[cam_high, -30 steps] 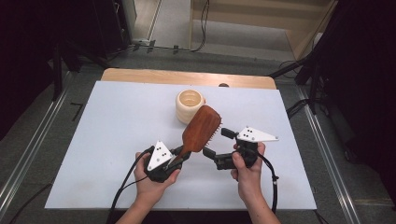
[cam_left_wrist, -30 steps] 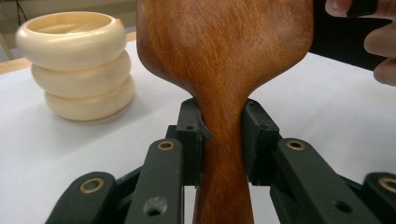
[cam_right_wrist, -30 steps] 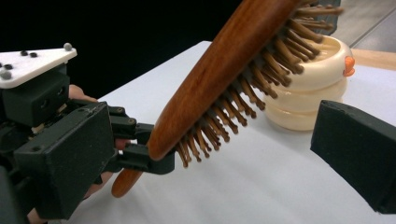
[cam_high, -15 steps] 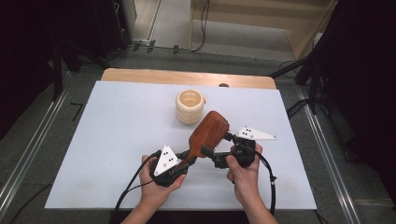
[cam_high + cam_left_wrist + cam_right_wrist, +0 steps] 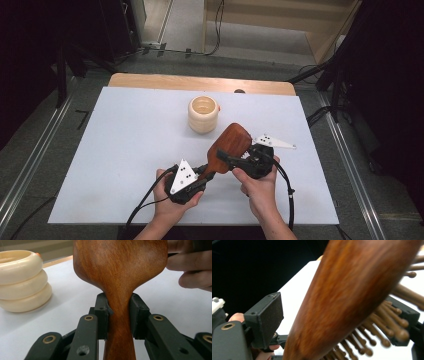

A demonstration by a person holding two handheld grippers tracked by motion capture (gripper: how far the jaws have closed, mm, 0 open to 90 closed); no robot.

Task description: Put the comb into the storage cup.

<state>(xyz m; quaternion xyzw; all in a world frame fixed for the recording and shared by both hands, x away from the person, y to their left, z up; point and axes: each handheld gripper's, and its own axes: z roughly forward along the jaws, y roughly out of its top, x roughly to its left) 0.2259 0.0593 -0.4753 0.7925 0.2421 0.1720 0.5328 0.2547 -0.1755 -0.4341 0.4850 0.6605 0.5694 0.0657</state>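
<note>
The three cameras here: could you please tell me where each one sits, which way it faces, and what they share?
High view: above the person's side, facing forward and down on the white table; forearms, left gripper, right gripper.
Left gripper view: rides the left gripper, looking along its jaws, clamped on the brush neck; beyond, the cream ringed cup and fingers.
Right gripper view: rides the right gripper; jaws spread either side of the brush head.
Shared: the wooden hairbrush.
</note>
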